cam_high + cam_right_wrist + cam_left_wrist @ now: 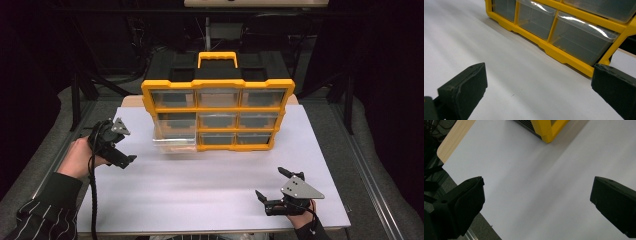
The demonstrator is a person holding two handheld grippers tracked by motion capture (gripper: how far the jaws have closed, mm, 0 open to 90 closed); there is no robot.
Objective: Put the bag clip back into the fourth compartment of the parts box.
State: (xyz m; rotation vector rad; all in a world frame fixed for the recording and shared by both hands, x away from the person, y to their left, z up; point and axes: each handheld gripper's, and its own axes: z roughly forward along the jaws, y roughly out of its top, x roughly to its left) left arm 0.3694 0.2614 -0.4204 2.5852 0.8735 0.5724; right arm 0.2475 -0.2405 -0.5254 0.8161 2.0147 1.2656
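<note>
I have both sets of jaws spread wide with nothing between them. The left gripper (121, 150) hangs at the left middle of the high view, just left of the drawer (174, 141) that sticks out of the yellow parts organizer (217, 107); the right gripper (272, 184) sits low at the lower right, well apart from the cabinet.

That clear drawer, bottom left of the organizer's three-by-three grid and pulled part way out toward me, looks to be the thing in hand. I judge the next step is either to draw it fully out or push it home. For either I would bring the left gripper in square to the drawer's front lip, close on the lip rather than the thin side wall, and move straight along the slot (a skewed pull could jam it or drag the whole organizer across the white sheet (210, 185)). The right gripper could steady the yellow frame (564, 56) from the front right if it slides.

Around it: the other clear drawers (579, 37) sit closed, and the carry handle (217, 57) stands at the top centre. The bench's wooden corner (454, 141) shows at the upper left of the left gripper view. Nothing lies between the left gripper and the drawer.
</note>
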